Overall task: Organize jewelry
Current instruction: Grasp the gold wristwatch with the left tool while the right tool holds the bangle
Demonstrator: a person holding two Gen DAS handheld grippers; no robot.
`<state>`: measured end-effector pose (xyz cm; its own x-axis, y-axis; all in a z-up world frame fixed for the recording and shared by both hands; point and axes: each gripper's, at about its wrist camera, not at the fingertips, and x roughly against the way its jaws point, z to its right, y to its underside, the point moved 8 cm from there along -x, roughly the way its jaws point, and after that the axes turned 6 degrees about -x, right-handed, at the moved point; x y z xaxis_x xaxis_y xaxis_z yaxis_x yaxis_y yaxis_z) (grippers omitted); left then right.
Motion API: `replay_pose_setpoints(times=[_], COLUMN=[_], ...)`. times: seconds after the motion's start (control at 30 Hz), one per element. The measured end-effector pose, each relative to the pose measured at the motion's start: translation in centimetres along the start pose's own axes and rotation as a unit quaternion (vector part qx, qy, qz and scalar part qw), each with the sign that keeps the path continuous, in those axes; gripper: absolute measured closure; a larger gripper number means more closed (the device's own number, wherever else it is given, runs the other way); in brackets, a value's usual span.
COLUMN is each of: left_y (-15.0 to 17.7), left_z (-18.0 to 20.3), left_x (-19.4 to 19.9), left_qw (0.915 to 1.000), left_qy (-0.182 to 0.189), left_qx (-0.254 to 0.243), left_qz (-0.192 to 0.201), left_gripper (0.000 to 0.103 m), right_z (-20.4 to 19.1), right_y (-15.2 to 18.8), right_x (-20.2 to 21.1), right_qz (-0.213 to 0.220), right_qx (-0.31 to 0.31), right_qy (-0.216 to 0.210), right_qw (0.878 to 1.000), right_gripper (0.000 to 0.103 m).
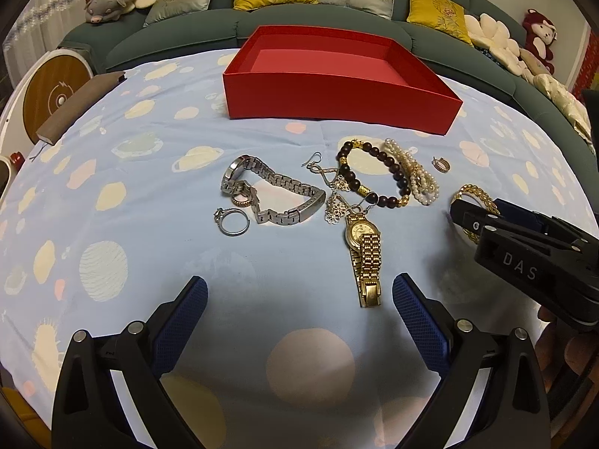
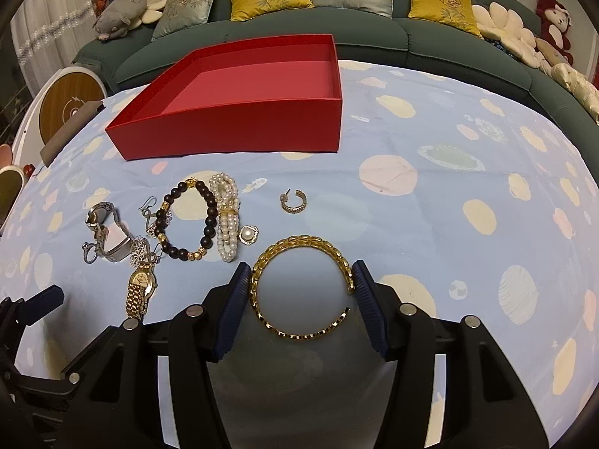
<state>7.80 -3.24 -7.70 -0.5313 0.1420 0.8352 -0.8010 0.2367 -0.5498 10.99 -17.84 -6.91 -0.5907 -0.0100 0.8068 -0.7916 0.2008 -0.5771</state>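
Note:
My right gripper (image 2: pixel 301 273) is down on the cloth with its blue pads against both sides of a gold chain bracelet (image 2: pixel 299 243), which still lies flat. The left gripper (image 1: pixel 299 288) hovers wide open with nothing between its fingers, just in front of a gold watch (image 1: pixel 365 247). Beyond that lie a silver watch (image 1: pixel 269 187), a silver ring (image 1: pixel 232 220), a dark bead bracelet (image 2: pixel 209 209), a pearl bracelet (image 2: pixel 224 217), a pearl pendant (image 2: pixel 248 234) and a hoop earring (image 2: pixel 294 202). An empty red box (image 1: pixel 337 104) stands behind them.
A blue planet-print cloth (image 2: pixel 449 224) covers the table. A brown notebook (image 1: pixel 78 104) lies at its far left edge, with a round white-and-wood device (image 1: pixel 56 89) beyond it. A green sofa (image 1: pixel 187 33) with cushions and plush toys runs along the back.

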Motion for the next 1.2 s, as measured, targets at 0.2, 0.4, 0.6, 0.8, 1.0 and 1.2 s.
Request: replay_pose_setpoints(times=[0.2, 0.4, 0.6, 0.8, 1.0, 1.2], left_y=[-0.4, -1.4, -2.0, -2.1, -2.3, -2.1], left_z=[1.0, 1.2, 1.9, 2.1, 2.4, 1.9], left_x=[-1.2, -2.2, -2.2, -1.9, -1.6, -1.3], left_qw=[0.9997, 0.9995, 0.9989, 0.9988, 0.9988, 0.9988], left_qy=[-0.019, -0.026, -0.022, -0.012, 0.010, 0.038], left_qx=[-0.017, -0.011, -0.022, -0.024, -0.024, -0.002], left_qz=[0.000, 0.013, 0.034, 0.041, 0.040, 0.030], left_gripper=[0.006, 0.016, 0.034, 0.055, 0.083, 0.083], right_z=[1.4, 2.3, 2.1, 1.8, 1.6, 1.4], right_y=[0.4, 0.6, 0.7, 0.5, 0.4, 0.2], right_x=[1.3, 2.2, 2.6, 2.9, 3.4, 4.0], right_qz=[0.003, 0.007, 0.010, 0.016, 0.022, 0.033], right_qx=[-0.013, -0.020, -0.018, -0.015, -0.009, -0.002], right_qy=[0.002, 0.002, -0.002, -0.001, -0.001, 0.002], right_qw=[1.000, 1.000, 1.000, 1.000, 1.000, 0.999], right_gripper=[0.049, 0.049, 0.049, 0.049, 0.049, 0.049])
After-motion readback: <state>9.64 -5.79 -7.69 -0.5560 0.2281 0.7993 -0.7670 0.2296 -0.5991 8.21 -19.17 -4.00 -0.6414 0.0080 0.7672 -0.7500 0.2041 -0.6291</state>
